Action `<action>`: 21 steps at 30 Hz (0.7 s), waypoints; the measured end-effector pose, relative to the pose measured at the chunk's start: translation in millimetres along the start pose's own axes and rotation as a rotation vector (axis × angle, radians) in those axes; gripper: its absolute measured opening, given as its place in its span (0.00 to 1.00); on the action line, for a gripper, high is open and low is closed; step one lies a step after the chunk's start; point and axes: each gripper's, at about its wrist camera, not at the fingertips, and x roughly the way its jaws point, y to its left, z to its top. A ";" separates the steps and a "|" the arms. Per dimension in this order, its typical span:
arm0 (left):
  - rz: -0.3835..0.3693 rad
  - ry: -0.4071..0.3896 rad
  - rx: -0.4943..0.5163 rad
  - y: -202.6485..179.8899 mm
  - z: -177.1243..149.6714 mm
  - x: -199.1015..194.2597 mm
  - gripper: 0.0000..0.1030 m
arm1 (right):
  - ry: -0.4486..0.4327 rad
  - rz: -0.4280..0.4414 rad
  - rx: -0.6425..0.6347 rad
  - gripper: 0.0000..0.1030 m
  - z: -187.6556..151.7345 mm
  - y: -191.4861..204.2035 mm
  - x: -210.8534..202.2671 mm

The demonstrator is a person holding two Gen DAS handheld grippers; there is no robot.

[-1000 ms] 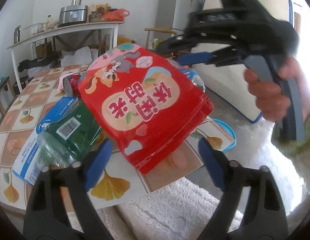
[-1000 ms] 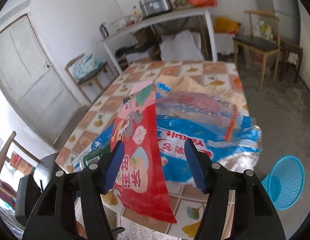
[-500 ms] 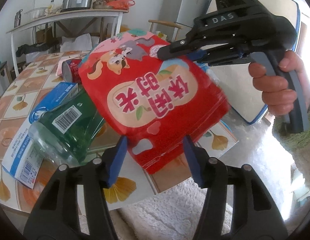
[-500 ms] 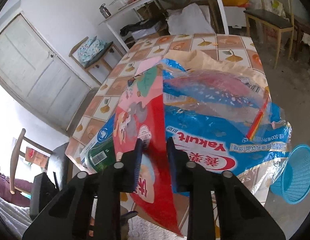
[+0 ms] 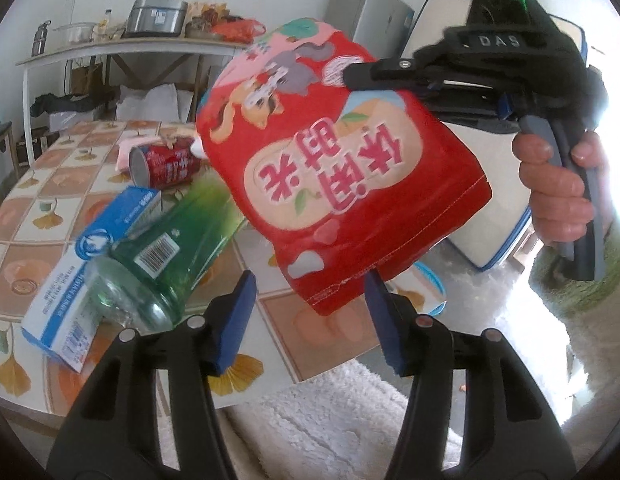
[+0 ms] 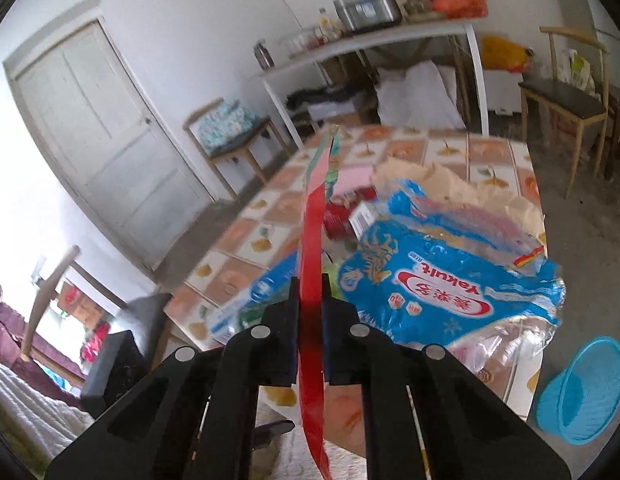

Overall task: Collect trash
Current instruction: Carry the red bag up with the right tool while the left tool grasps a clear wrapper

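A red snack bag (image 5: pixel 330 160) with pink characters hangs in the air over the near table edge. My right gripper (image 5: pixel 350 74), held by a hand (image 5: pixel 554 192), has its jaws closing tight on the bag's top. In the right wrist view the bag (image 6: pixel 312 220) shows edge-on, pinched between the pads of that gripper (image 6: pixel 310 280). My left gripper (image 5: pixel 308 280) is open just under the bag's lower corner, its pads apart from it. On the table lie a green bottle (image 5: pixel 170 248), a red can (image 5: pixel 162 166), a blue-white box (image 5: pixel 70 280) and a blue Yakult wrapper (image 6: pixel 438 292).
The tiled table (image 5: pixel 38 208) has a white fluffy rug (image 5: pixel 330 420) below its near edge. A blue basket (image 6: pixel 582 392) stands on the floor beside the table. A chair (image 6: pixel 562 96) and a long white shelf table (image 6: pixel 390 36) are behind.
My right gripper has shut on the top of the red bag and lifted it off the table. My left gripper's fingers have come closer together under the bag.
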 end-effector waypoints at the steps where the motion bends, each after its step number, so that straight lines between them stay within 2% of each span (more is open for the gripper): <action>1: 0.000 -0.012 0.004 -1.6 0.8 -4.0 0.52 | -0.017 0.007 0.006 0.08 -0.1 0.6 -6.8; 10: 0.007 -0.018 -0.009 -8.8 8.1 -17.7 0.53 | -0.243 0.034 0.148 0.08 -16.4 -29.7 -101.4; 14: 0.023 -0.015 -0.004 -8.8 14.1 -19.9 0.54 | -0.338 0.007 0.218 0.08 -31.5 -52.9 -137.4; 21: 0.046 -0.030 0.019 -10.9 43.9 -24.0 0.64 | -0.433 -0.031 0.317 0.08 -58.4 -93.8 -166.8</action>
